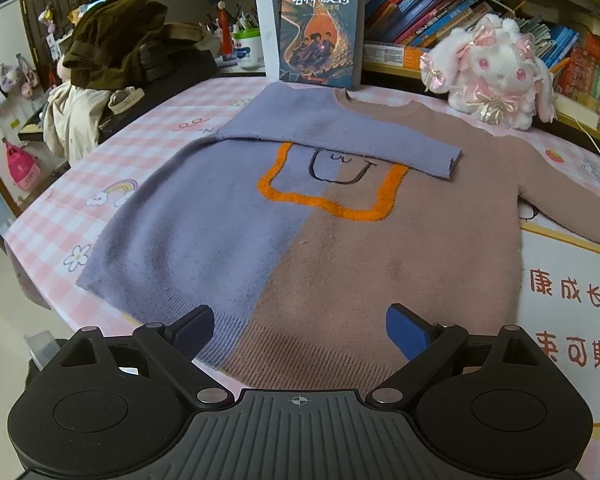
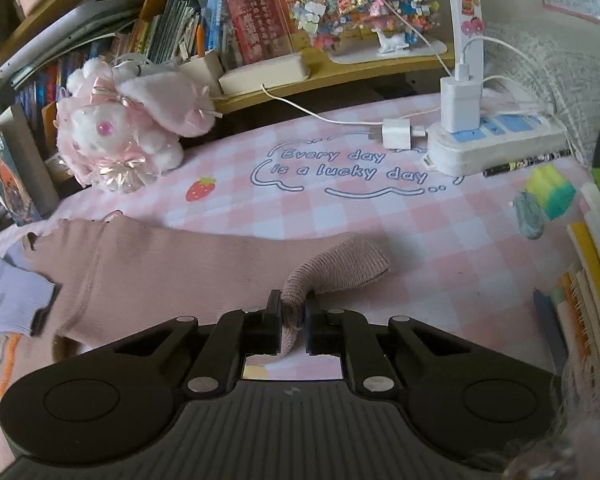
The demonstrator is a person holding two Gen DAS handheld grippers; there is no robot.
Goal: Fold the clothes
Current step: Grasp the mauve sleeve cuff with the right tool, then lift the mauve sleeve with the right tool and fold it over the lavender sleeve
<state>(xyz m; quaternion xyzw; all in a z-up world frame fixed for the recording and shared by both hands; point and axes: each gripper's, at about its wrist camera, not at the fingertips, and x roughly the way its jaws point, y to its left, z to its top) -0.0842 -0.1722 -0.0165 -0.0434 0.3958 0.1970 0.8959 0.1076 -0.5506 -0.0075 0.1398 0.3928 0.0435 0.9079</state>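
Pink checked tablecloth [image 2: 380, 216] bore the sweater [image 1: 340, 248], purple sleeve [image 1: 340, 140] folded across; right gripper [image 2: 292, 316] pinched the brown cuff [image 2: 340, 268], probably to fold it likewise; left gripper [image 1: 300, 332] gaped empty.

One sweater [image 1: 300, 240], one plush rabbit [image 1: 496, 72] — two chargers [image 2: 460, 100].

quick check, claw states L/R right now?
Left claw: open, holding nothing, above the sweater hem.
Right claw: closed on the pink sleeve cuff.
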